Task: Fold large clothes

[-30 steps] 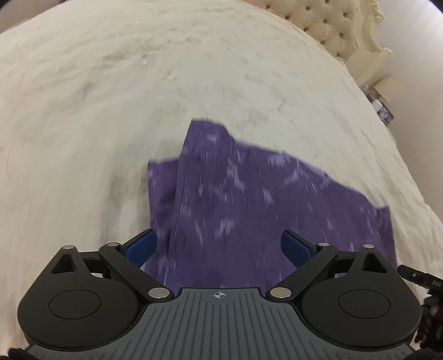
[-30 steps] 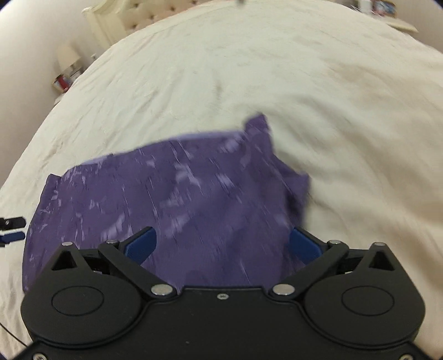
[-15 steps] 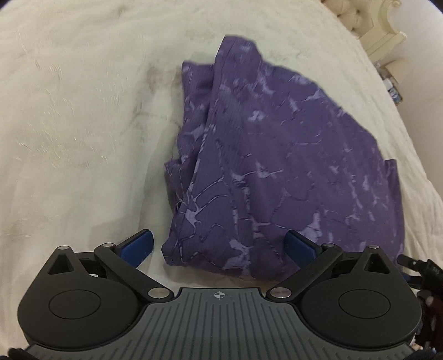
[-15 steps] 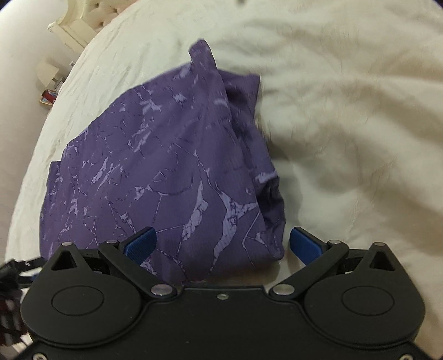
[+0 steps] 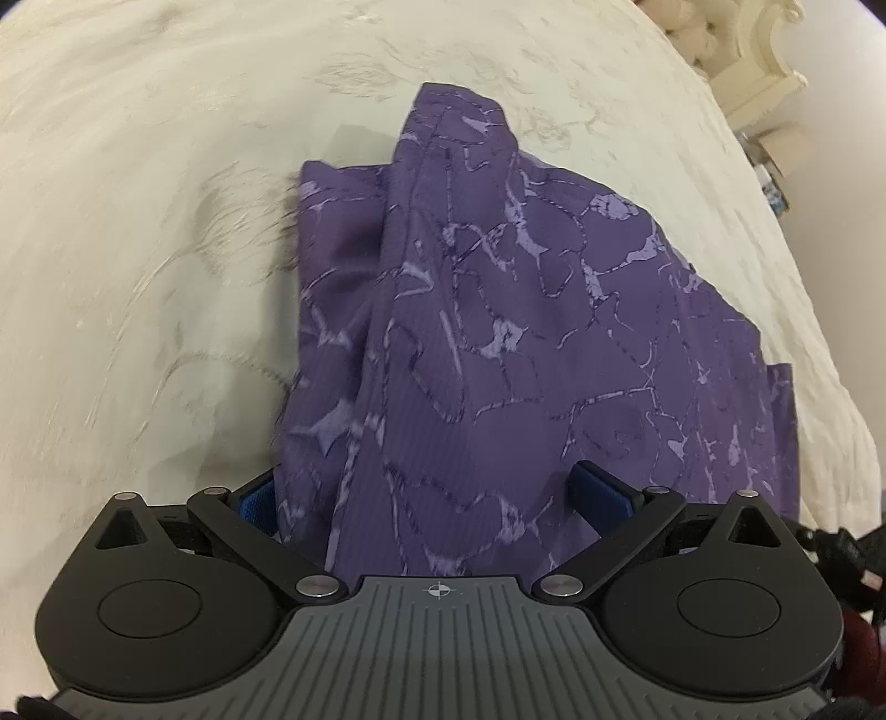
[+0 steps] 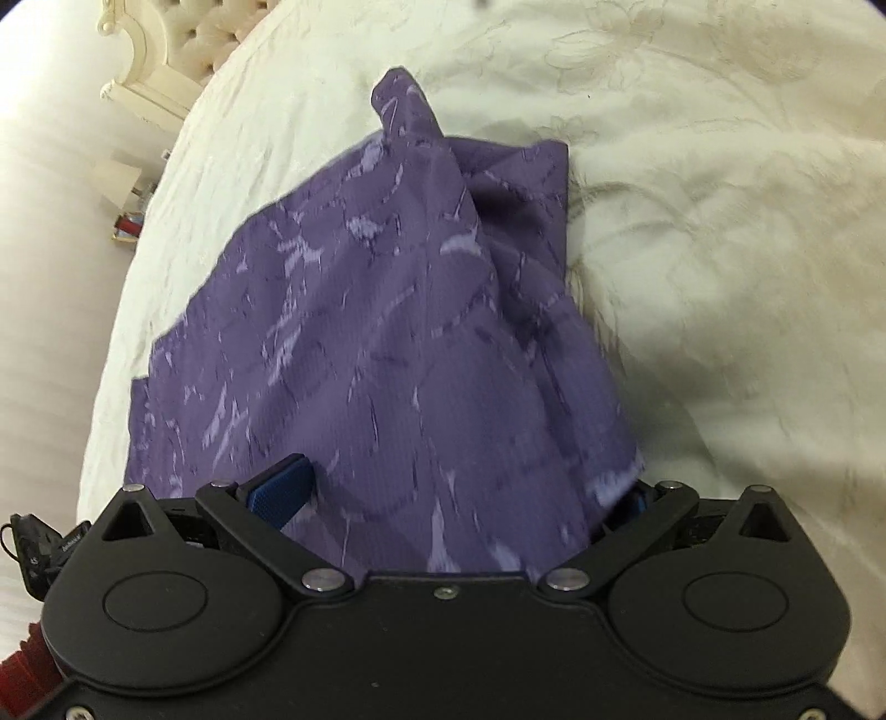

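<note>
- Surface: a cream embroidered bedspread [image 5: 166, 249] covers the bed; a tufted headboard [image 6: 183, 50] stands at the far end.
- Left gripper [image 5: 426, 498]: jaws spread wide, closed on nothing. The purple garment [image 5: 526, 332] lies between the blue pads [image 5: 601, 487], its near edge draped over the left pad.
- Right gripper [image 6: 459, 498]: jaws equally wide, nothing clamped. The garment's near edge fills the gap and covers the right pad.
- Garment: bunched on the bedspread, extending forward from both grippers.

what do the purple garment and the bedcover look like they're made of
Purple garment: thin woven cloth, probably a synthetic or blend, matte with fine ribbing and a pale crackle print; it drapes in soft folds. Bedcover: cream fabric, likely quilted or embroidered, with a slight sheen and raised floral stitching.
</note>
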